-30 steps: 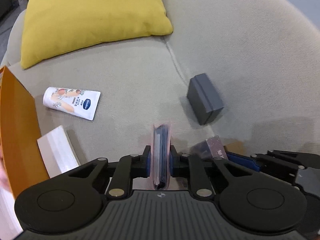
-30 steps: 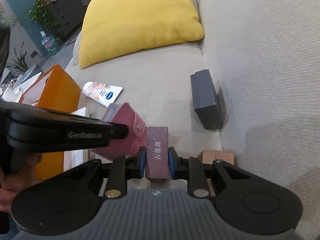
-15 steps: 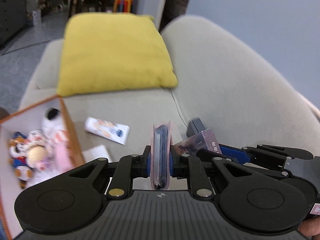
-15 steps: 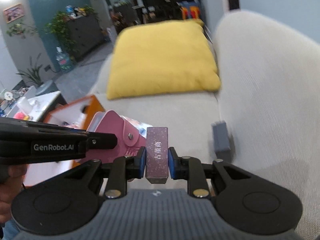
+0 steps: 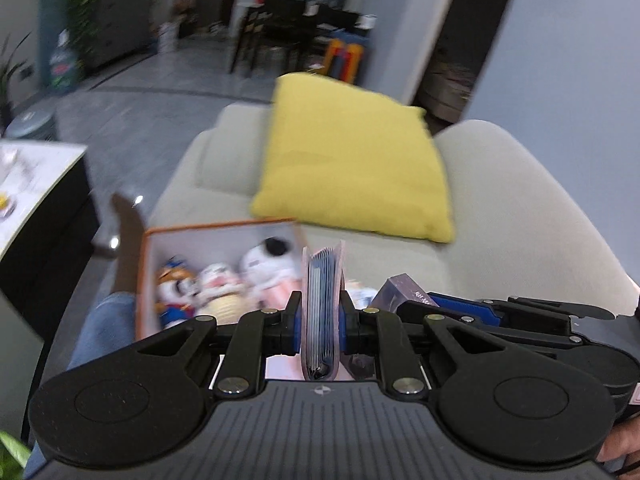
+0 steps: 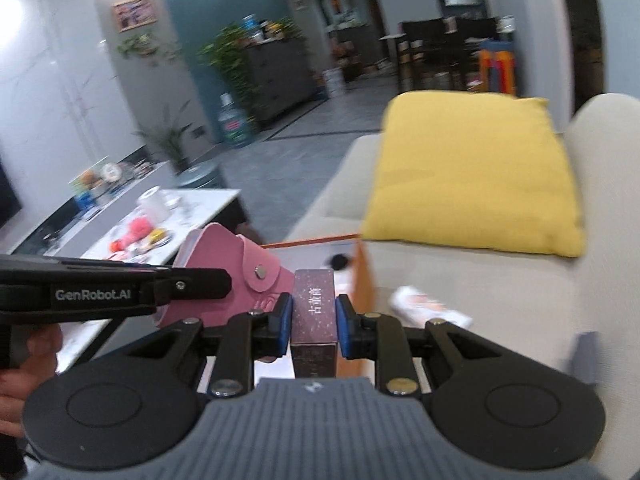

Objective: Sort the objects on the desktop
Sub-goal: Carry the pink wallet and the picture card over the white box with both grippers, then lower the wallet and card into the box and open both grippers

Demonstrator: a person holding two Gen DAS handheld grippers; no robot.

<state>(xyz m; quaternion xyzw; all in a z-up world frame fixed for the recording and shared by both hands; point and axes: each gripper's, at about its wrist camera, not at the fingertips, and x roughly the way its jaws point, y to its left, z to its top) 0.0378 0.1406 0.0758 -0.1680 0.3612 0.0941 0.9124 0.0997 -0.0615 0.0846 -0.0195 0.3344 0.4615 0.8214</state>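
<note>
Left tongs point(image 5: 322, 322) clamped on a pink card wallet point(image 5: 323, 312), held upright on edge between the blue pads, open side toward the camera with a stack of dark sleeves showing inside. Seen from the right wrist as a pink leather case with a snap button point(image 6: 224, 276), sticking out past the tip of the left tool, raised clear of the sofa.

Right tongs point(image 6: 313, 322) closed on a small dark purple box point(image 6: 314, 312) with white characters printed down its top face, standing lengthwise between the pads, near end poking back toward the camera. Same box visible from the left wrist just to the right of the wallet point(image 5: 402, 290), both items side by side and close, apparently not touching.

Beyond and below both tools: an orange box point(image 5: 144, 280) with a white interior, holding several plush toys point(image 5: 216, 276), blurred. Sits on the beige sofa point(image 5: 500, 216), in front of a yellow cushion point(image 5: 352, 168). Wallet roughly over the orange box's right edge in the left view. White tube point(image 6: 428, 306) lying on the sofa seat to the right of the orange box. A hand point(image 6: 28, 364) at the lower left gripping the left tool.
</note>
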